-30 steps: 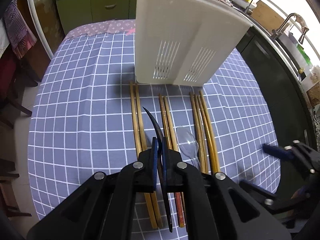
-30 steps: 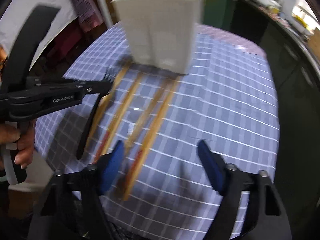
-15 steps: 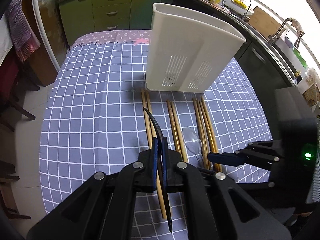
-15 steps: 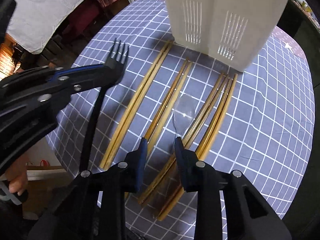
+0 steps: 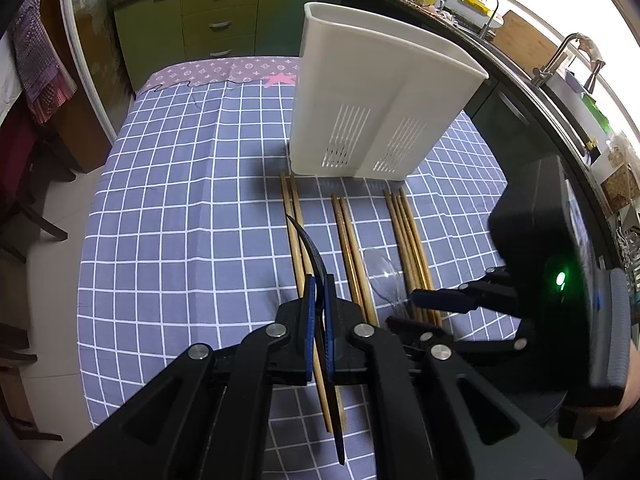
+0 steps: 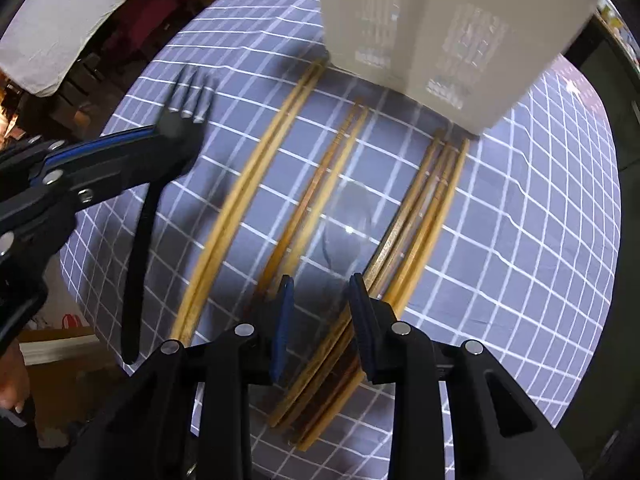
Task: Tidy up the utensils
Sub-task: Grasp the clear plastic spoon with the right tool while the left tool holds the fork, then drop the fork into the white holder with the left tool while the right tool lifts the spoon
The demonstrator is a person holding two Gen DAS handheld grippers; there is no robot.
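My left gripper (image 5: 319, 284) is shut on a black plastic fork (image 5: 310, 246) and holds it above the checked tablecloth; the fork also shows in the right wrist view (image 6: 188, 96). My right gripper (image 6: 320, 284) is open, low over the handle of a clear plastic spoon (image 6: 346, 220), its fingers on either side of it. The spoon also shows in the left wrist view (image 5: 380, 270). Three bundles of wooden chopsticks (image 5: 348, 236) lie side by side on the cloth. A white slotted utensil holder (image 5: 376, 116) stands just beyond them.
The table (image 5: 180, 200) has a blue-and-white checked cloth. Green cabinets (image 5: 216, 20) stand behind it, a dark counter with a sink tap (image 5: 560, 60) runs along the right, and chairs (image 5: 24, 184) stand at the left.
My right gripper has come in from the right, narrowed and dropped over the clear spoon's handle. My left gripper has lifted and drawn back a little, still holding the fork.
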